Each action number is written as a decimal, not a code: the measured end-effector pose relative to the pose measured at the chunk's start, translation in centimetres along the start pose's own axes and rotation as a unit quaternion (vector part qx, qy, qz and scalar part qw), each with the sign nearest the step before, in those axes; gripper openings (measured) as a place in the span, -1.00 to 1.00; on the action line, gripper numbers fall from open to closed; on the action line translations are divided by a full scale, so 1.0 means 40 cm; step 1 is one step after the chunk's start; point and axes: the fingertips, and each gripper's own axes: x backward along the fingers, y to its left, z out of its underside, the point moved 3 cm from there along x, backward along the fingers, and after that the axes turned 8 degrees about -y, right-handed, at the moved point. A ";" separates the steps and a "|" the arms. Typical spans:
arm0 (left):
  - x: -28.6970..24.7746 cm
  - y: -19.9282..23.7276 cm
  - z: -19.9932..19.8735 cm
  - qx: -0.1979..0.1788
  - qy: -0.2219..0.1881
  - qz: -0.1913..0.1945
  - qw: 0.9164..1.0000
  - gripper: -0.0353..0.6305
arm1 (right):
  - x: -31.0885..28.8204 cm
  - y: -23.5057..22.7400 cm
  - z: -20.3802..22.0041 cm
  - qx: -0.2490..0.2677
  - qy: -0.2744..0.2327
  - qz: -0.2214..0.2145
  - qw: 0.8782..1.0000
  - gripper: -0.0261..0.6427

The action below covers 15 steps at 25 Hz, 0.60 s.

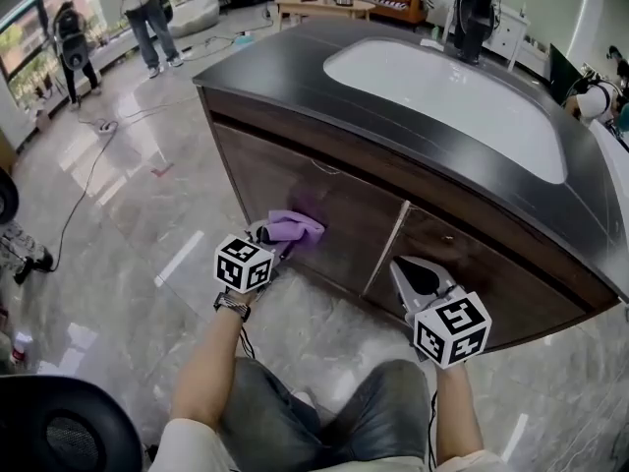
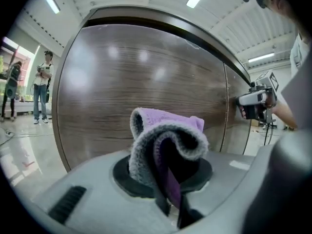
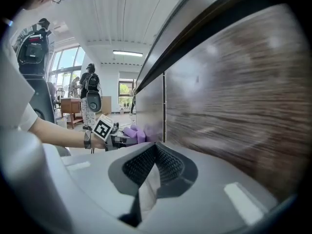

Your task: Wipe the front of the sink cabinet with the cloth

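Note:
A folded purple cloth is pinched in my left gripper and held against the dark wood front of the sink cabinet, on its left door. In the left gripper view the cloth bulges out between the shut jaws, right in front of the door. My right gripper hangs low before the right door, jaws shut and empty. The right gripper view shows its ribbed pads pressed together beside the wood front, with the cloth and left gripper farther along.
A black countertop with a white basin tops the cabinet. Glossy marble floor spreads to the left, with a cable across it. People stand at the back. A black round object is at the lower left.

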 end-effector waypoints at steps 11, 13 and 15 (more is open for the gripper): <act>0.069 0.199 0.014 -0.002 -0.010 -0.096 0.995 -0.71 | -0.120 0.048 0.026 0.009 0.018 -0.052 0.998 -0.90; 0.096 0.264 0.011 0.016 -0.029 -0.141 0.989 -0.72 | -0.137 0.054 0.026 0.006 0.016 -0.059 0.998 -0.90; 0.116 0.314 0.010 0.023 -0.042 -0.173 0.984 -0.72 | -0.154 0.061 0.029 0.002 0.015 -0.064 0.998 -0.90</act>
